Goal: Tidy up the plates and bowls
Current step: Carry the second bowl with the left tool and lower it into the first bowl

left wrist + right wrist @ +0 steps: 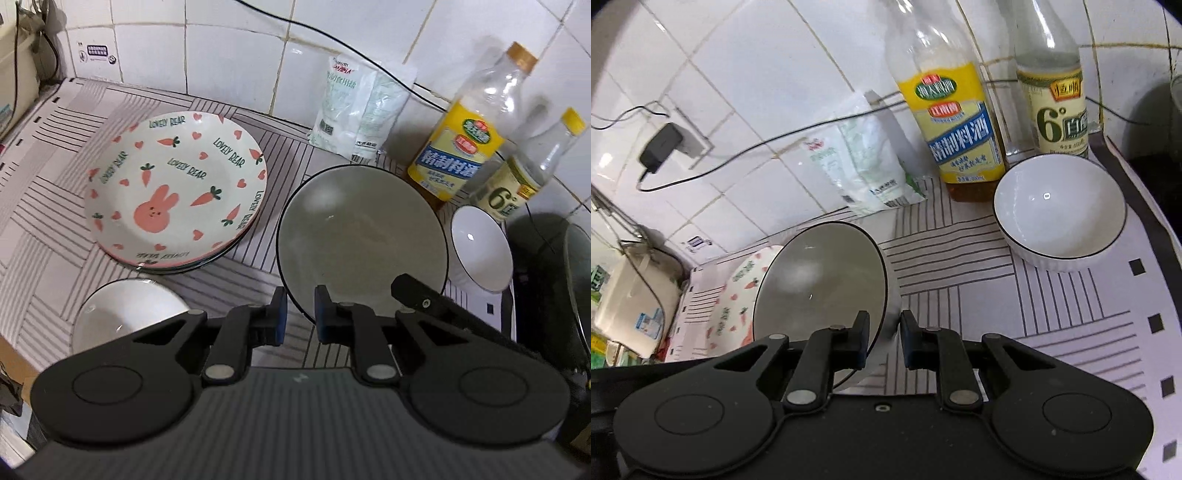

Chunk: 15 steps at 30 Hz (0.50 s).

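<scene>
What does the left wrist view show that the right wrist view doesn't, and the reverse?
Left wrist only: a white bowl at lower left, and the rabbit plate's full pattern. Right wrist only: a black charger plugged into the wall. Both share: the grey plate gripped at its rim by both the left claw and the right claw, the black-rimmed white bowl, two bottles and a white packet.

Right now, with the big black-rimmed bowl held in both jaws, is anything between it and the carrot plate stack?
Nothing visible does. The big bowl hangs beside the plate stack, only bare striped mat between them. The small white bowl sits nearer the camera, off that line.
</scene>
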Tool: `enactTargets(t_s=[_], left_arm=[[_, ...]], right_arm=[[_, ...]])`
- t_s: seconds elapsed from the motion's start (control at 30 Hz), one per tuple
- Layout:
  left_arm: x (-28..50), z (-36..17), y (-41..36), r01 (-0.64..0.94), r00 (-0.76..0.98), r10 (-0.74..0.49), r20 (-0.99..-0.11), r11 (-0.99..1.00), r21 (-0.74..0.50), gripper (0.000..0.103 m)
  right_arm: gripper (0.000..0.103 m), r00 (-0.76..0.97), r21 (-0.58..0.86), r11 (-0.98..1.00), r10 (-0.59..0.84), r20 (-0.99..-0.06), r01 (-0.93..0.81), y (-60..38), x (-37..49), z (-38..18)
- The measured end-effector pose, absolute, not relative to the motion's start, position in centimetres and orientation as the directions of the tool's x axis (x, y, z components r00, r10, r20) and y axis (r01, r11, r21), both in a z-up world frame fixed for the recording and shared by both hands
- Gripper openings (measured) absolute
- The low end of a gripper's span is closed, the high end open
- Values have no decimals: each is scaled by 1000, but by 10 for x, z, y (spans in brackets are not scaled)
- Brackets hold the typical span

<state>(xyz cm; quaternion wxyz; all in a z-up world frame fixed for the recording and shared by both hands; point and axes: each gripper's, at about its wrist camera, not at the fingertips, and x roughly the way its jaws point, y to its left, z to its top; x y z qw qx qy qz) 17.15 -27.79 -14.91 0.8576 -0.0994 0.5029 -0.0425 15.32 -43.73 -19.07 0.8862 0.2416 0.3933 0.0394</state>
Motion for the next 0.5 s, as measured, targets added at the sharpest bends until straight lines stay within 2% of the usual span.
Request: enactTargets(t_s=[0.5], left_arm=[[110,-119,-251,-41,514,-83,-854,992,-121,14]], right_arm=[[22,695,491,867,303,-652,83,-410,93,-158]])
